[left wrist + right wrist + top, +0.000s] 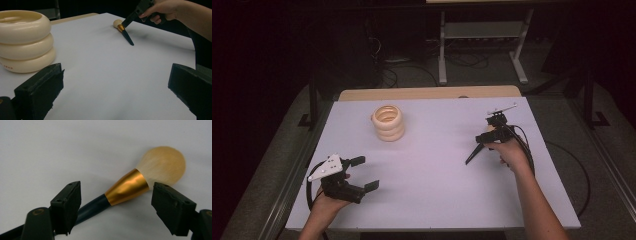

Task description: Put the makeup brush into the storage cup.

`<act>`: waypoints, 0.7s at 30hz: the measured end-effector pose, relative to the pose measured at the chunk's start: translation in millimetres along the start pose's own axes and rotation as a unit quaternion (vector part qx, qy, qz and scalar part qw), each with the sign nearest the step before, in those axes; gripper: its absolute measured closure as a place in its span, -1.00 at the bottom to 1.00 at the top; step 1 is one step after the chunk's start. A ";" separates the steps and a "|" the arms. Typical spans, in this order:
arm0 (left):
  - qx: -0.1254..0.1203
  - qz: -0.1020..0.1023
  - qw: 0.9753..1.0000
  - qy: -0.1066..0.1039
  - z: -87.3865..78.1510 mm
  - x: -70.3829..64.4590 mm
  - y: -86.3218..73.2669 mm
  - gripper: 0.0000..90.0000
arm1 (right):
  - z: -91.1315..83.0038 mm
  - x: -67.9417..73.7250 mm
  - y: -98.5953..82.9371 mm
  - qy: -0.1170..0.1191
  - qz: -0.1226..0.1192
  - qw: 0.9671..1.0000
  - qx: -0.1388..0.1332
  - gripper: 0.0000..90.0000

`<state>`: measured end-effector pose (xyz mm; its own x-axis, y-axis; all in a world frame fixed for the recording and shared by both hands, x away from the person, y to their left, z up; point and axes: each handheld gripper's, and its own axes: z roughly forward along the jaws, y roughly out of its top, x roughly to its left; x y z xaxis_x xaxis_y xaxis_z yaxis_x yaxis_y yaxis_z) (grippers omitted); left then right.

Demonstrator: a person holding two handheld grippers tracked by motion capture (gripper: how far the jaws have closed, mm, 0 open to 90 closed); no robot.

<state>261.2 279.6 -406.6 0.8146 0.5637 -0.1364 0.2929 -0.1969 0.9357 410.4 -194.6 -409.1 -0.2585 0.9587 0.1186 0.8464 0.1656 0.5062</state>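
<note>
Brush (130,187) lying ungrasped on worktop (437,165), straddled by wide-open right hand-held gripper (115,205); grasp and lift remain; left hand-held gripper (364,174) wide, idle.

The counter (432,200) lies bare across its middle and along its near edge, leaving a wide passage between the two tools. Near the far edge, left of centre, a stack of three cream rings (388,122) stands as the one tall obstacle. Toward the right edge a brush (124,31) lies flat, with open surface around it.
</note>
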 end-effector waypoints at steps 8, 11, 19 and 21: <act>-0.001 -0.003 1.000 0.001 -0.3 0.6 -0.2 -1.00 | 6.5 -1.9 -2.5 0.000 0.007 1.000 0.014 -0.41; 0.000 -0.003 1.000 0.000 -0.1 0.7 -0.4 -1.00 | 7.5 -2.1 -3.1 -0.002 0.007 1.000 0.016 -0.40; 0.002 -0.002 1.000 -0.002 0.6 0.9 -0.6 -1.00 | 11.4 -1.9 -3.5 0.000 0.016 0.999 0.028 -0.34; 0.002 -0.002 1.000 -0.002 0.7 0.8 -0.6 -1.00 | 12.6 -1.5 -3.7 0.001 0.014 0.999 0.028 -0.33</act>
<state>262.0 279.6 -407.4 0.8159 0.5608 -0.1409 0.2973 -0.1978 0.9341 413.6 -193.7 -421.9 -0.2344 0.9629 0.1334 0.8784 0.1510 0.4534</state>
